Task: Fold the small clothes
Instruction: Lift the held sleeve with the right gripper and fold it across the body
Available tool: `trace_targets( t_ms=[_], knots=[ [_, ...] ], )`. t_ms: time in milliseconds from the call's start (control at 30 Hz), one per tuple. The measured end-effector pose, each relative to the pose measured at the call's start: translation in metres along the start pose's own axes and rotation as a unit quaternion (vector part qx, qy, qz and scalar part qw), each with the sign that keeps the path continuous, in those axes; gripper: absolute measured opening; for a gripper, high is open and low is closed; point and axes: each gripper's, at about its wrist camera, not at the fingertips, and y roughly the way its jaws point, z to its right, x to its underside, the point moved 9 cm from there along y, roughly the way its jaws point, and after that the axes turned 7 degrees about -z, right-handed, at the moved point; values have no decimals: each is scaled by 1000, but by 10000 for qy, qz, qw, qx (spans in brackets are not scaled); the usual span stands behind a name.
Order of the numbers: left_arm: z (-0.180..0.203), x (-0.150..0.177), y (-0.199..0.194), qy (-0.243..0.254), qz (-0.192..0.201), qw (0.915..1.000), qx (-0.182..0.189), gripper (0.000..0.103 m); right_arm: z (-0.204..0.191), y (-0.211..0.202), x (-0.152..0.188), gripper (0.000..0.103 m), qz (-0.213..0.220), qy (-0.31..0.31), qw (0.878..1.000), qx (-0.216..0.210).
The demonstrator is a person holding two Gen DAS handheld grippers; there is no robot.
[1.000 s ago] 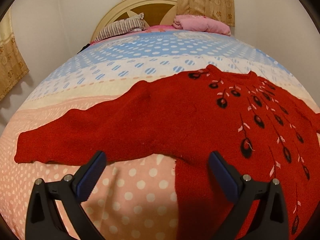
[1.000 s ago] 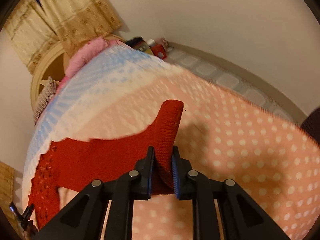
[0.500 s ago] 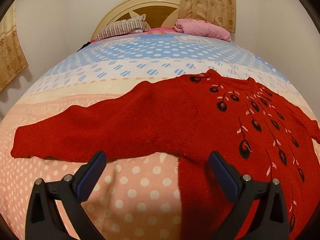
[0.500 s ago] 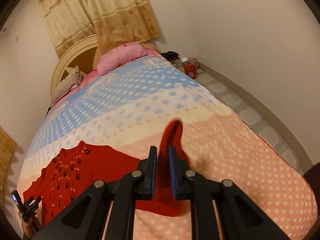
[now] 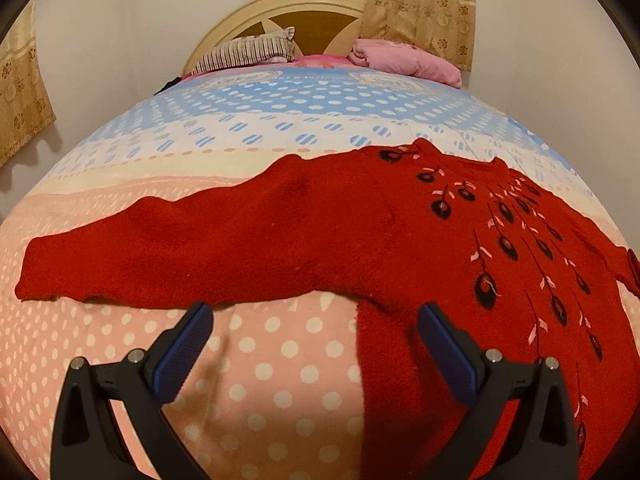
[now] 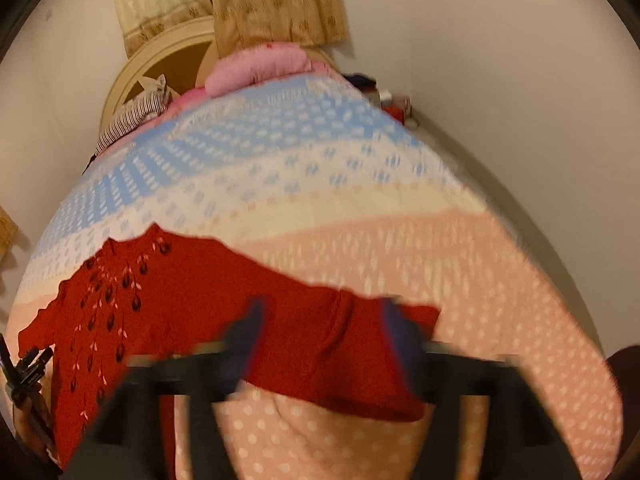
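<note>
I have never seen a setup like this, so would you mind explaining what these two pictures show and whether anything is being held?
There is no robot: a person holds a two-finger clamp in each hand, with a fisheye camera on each clamp looking along its fingers. One picture comes from the left gripper, which is open and empty. The other, blurred, comes from the right gripper, whose jaws are opening over one sleeve without gripping it. A red sweater with dark embroidery lies spread on the dotted bedspread.

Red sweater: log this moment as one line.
red sweater: flat on bed, sleeves spread | left gripper: open, empty | right gripper: opening, above sleeve
</note>
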Motion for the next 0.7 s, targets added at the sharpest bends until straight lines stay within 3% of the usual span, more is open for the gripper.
trace_targets(
  t_ms=[267,300,367,467,700],
  knots=[
    [-2,1,-5,123,92,9995,-264,103,-12,79,35,70,-706,-321,9958,483],
    [-2,2,-5,106,93,9996,-239,103,-10,85,38,64,-778,-303,9950,548],
    [-3,4,-5,70,71,9997,-205,103,-5,98,43,24,-942,-226,9934,608],
    [-9,6,-5,30,62,9998,-210,103,-1,91,42,9,-847,-306,9937,666],
    [-32,7,-9,-323,107,9993,-153,103,-17,29,10,8,-231,-363,9985,326]
  ],
)
